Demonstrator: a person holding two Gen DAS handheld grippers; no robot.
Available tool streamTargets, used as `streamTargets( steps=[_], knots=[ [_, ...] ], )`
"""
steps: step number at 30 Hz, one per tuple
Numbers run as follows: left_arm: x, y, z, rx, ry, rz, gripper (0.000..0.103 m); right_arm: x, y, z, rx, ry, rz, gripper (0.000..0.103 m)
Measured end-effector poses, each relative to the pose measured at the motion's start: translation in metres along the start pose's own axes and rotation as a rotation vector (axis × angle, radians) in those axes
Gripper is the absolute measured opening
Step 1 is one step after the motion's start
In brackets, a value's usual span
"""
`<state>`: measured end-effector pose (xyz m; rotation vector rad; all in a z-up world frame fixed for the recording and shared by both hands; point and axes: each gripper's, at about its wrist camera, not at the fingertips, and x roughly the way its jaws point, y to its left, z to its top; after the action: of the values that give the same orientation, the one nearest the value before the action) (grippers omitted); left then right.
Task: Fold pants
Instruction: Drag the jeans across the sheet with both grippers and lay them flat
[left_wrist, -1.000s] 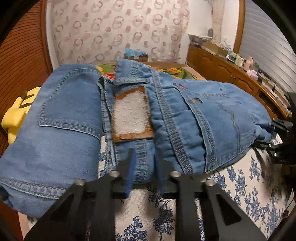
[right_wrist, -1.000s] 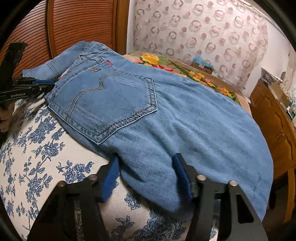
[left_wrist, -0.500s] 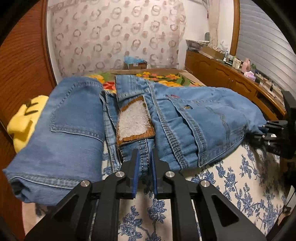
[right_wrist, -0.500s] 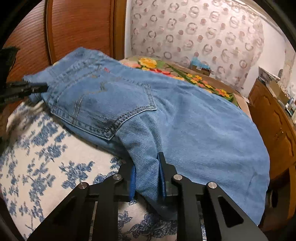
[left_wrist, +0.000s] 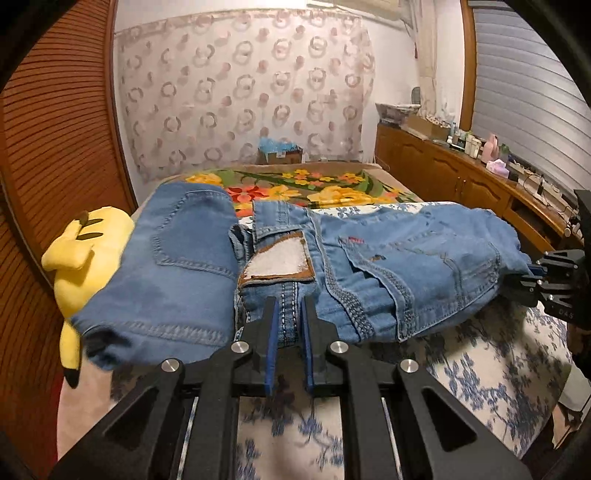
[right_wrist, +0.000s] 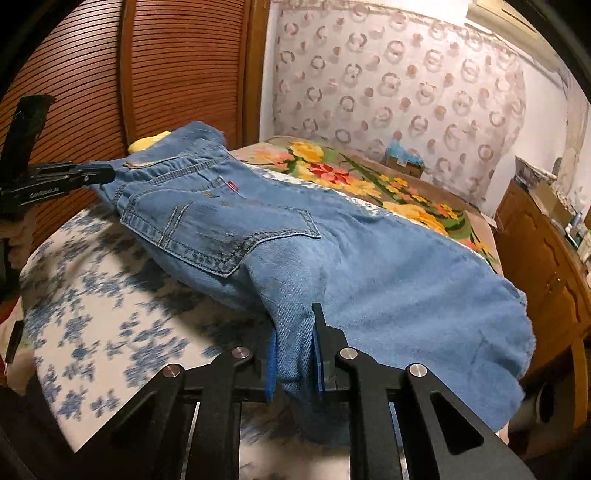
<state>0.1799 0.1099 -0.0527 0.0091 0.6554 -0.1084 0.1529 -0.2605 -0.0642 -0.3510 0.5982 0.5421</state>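
My left hand-held gripper (left_wrist: 287, 325) is clamped on the waistband of the pants (left_wrist: 388, 266), just below the brown patch (left_wrist: 277, 260), and my right hand-held gripper (right_wrist: 293, 354) is pinched tight on a fold of denim at the hip. The pants hang between them, raised off the bed (right_wrist: 92, 295) with its blue-flowered sheet. A yellow plush toy (left_wrist: 79, 254) lies beside the far leg.

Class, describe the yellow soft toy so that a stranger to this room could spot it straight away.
Start at the bed with the blue-flowered sheet and find the jeans on it. Beside the jeans, near the slatted wooden wall, lies the soft toy. It is the only bright yellow, plush thing there, with dark marks.
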Motion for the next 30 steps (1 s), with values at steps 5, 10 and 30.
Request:
streamTargets(
  steps=[5, 10, 30],
  knots=[
    [-0.027, 0.008, -0.014, -0.013, -0.019, 0.012, 0.013, -0.025, 0.019, -0.016, -0.006, -0.022, 0.023, 0.015],
    [-0.061, 0.011, -0.034, -0.026, -0.041, 0.021, 0.013, -0.05, 0.037, -0.034, -0.013, -0.039, 0.042, 0.015],
    [-0.076, -0.001, -0.078, -0.049, 0.026, -0.01, 0.038, -0.071, 0.021, -0.067, 0.114, -0.005, 0.134, 0.029]
  ],
)
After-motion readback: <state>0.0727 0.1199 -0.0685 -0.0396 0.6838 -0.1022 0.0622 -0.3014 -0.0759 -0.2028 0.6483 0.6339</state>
